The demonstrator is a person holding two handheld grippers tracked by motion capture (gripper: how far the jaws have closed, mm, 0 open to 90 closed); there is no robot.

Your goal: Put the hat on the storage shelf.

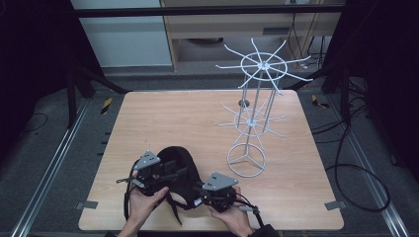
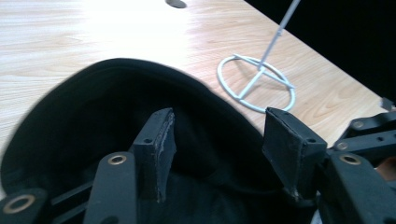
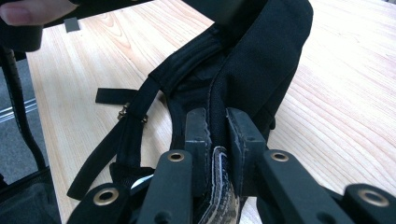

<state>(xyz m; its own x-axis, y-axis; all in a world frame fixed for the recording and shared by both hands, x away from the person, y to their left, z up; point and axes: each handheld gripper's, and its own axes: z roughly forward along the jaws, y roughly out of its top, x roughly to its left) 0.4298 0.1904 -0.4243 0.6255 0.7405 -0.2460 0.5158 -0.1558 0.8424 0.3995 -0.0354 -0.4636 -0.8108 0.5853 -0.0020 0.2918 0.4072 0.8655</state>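
Two claws are at work on one black cap (image 1: pixel 179 170), which lies at the near edge of the table (image 1: pixel 163 118), between the person's hands; our right claw (image 3: pixel 218 135) is pressed closed on the edge of the cap, the fabric pinched between its two pads, while our left claw (image 2: pixel 217 140) stands with its jaws apart over the crown of the cap, gripping nothing; in the high view the left claw (image 1: pixel 148 170) is at the left side of the cap and the right claw (image 1: pixel 215 190) at its right side; a thin strap (image 3: pixel 116 135) of the cap hangs loose on the table, and the white wire rack (image 1: pixel 254 116) stands well apart, farther right; we judge that the cap is to be lifted toward the rack; the danger, we think, is that only one side is held, so the soft cap may sag and slip from the pads when it rises; the loose strap could also drag or catch on a wire arm; if the left claw closes on the crown too deep, it may crush the shape.
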